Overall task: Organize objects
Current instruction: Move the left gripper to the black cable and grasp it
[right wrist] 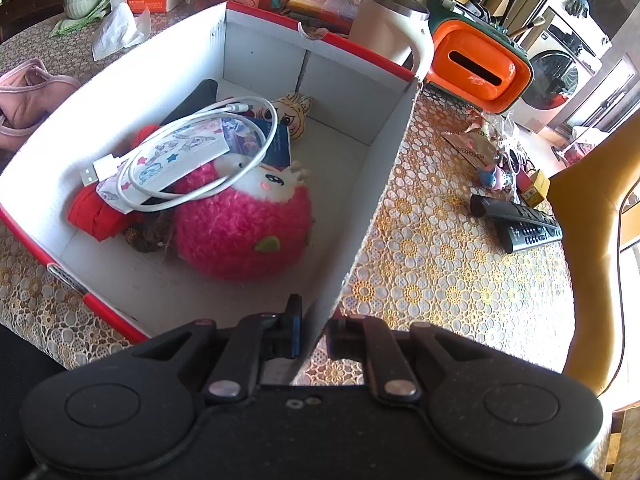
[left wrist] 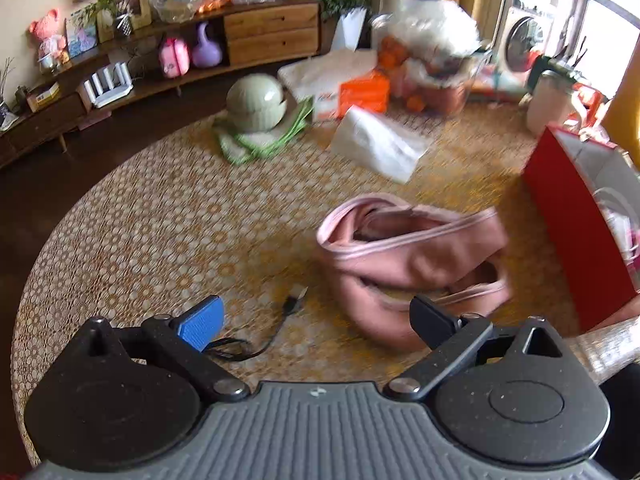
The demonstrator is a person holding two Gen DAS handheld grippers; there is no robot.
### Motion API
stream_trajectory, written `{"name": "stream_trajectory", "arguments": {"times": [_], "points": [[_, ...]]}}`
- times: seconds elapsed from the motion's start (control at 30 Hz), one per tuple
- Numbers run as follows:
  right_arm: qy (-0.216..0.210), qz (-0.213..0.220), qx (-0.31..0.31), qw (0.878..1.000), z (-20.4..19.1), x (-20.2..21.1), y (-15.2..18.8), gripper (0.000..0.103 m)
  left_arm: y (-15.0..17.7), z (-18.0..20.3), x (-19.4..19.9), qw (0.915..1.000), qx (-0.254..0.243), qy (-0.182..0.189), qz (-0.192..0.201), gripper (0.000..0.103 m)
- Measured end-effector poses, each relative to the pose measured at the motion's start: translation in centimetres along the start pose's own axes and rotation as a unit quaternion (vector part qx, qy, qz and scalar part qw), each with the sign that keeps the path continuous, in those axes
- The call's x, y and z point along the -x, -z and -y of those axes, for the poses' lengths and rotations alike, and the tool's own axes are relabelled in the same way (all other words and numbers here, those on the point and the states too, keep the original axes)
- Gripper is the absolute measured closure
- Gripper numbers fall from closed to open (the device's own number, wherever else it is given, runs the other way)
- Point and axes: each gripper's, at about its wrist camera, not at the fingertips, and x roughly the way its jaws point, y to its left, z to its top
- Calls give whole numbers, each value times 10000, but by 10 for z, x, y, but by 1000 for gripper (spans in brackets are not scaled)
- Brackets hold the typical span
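Right gripper (right wrist: 312, 330) pinches the box (right wrist: 396, 152) wall near its corner; left gripper (left wrist: 316, 320) gapes, empty, over the black cable (left wrist: 276, 328); next, probably lower and close on it.

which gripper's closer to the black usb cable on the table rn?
Left. The left gripper hangs open right over the black USB cable, nothing between its fingers. The right gripper is shut on the red box wall, off to the side.

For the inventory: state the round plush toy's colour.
Bright pink plush toy, white face; clearest in the right wrist view.
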Motion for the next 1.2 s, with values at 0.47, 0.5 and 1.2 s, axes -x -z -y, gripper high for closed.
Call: {"name": "stream_trajectory", "arguments": {"times": [0.47,0.5,1.2], "points": [[118,-98,15,9999,-4,-2,-4,90,20,-75,-69,9820,1600,-614,-791,3],[122,-101,14,9999,-4,-2,-4,90,20,-76,-73,9809,1628,-667,-833,3],[144,-109,9,9998,-5,-2,-4,90,28,-83,-105,9604,2277,-1246,-1011,24]]}}
